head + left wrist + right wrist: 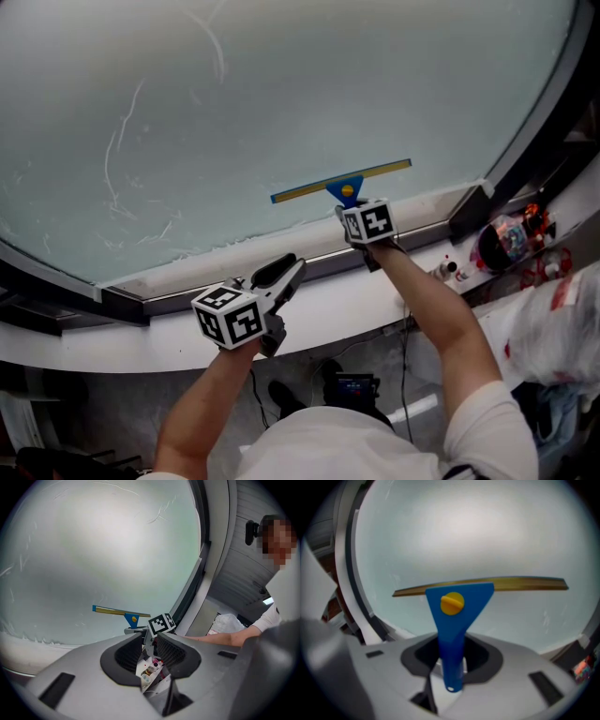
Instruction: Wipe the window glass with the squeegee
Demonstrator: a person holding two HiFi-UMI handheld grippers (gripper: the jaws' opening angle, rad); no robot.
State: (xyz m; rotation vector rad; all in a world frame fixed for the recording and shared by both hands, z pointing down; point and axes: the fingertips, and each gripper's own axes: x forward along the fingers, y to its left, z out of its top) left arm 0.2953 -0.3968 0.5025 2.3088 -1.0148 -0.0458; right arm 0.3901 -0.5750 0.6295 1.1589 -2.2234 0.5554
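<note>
I see a white sill (309,314) running along the bottom, with a dark frame strip (56,286) just above it on the left. A dark frame post (553,103) goes up the right side. The right end of the sill is cluttered:
- a round clear pack of multicoloured bits (506,242)
- red-and-black odds (536,220) beside the pack
- small bottles (452,272) near the sill edge

A crumpled white plastic bag (553,328) with red print sits below that clutter. On the floor under the sill is a dark box with a lit blue screen (354,384), and a thin cable (405,361) hangs next to it. A ribbed grey panel (234,573) stands right of the frame post.
</note>
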